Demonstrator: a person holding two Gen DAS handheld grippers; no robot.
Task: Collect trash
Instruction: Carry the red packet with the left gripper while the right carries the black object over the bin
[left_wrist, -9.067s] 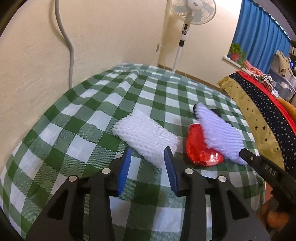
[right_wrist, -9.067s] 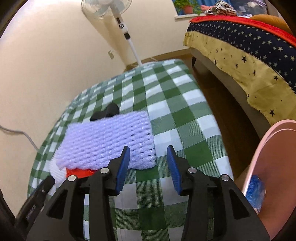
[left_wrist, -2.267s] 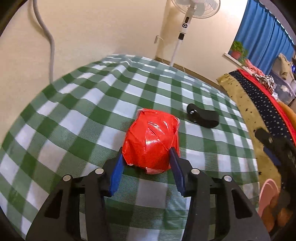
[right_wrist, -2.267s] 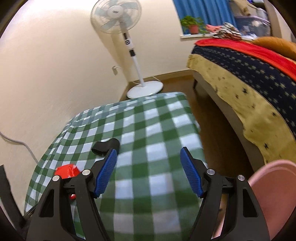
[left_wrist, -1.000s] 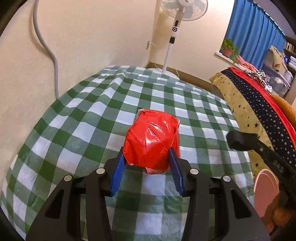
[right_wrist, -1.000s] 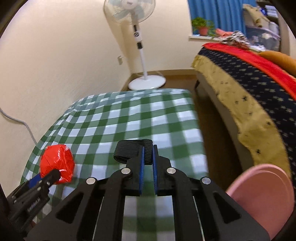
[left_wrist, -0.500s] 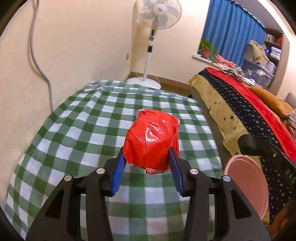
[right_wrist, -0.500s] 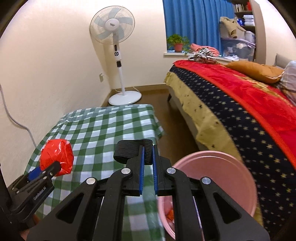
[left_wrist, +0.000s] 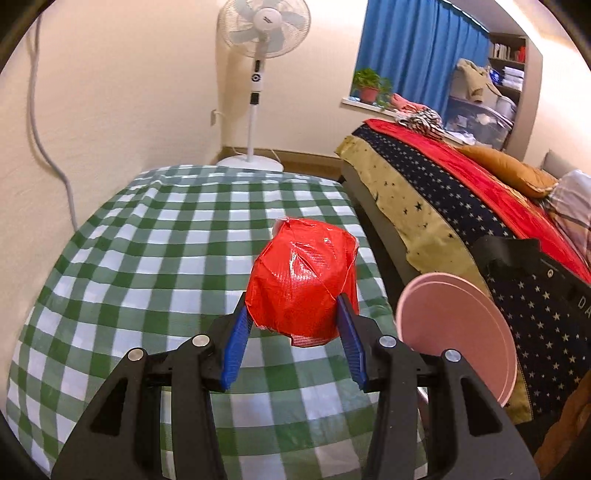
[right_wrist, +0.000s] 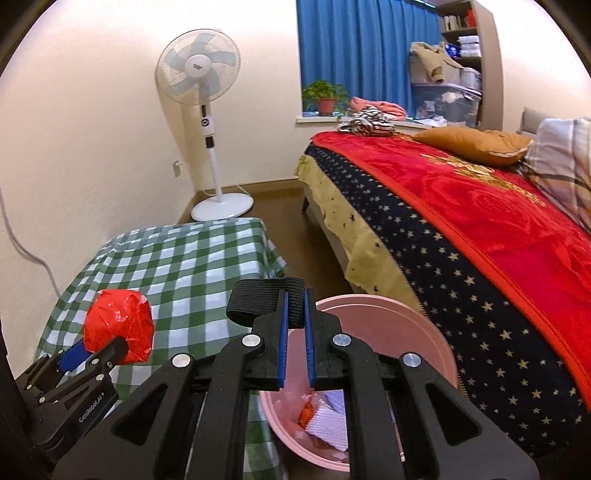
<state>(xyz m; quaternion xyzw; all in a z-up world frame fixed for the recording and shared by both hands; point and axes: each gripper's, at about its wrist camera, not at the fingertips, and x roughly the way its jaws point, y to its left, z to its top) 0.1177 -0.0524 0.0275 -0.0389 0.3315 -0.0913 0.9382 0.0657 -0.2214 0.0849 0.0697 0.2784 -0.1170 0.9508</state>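
My left gripper (left_wrist: 293, 330) pinches the red wrapper ball (left_wrist: 303, 280) above the checked table (left_wrist: 147, 258). My right gripper (right_wrist: 295, 325) is pressed on a black strap (right_wrist: 264, 299), approx. over the pink bin (right_wrist: 424, 339). Risk: strap is light, w/ early release it may catch the rim and fall outside.

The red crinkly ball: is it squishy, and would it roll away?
The red wrapper ball looks creased and shiny, so it is probably light and squashes easily. The left hand-held gripper pinches it without flattening it. Being lumpy, it would likely wobble rather than roll far.
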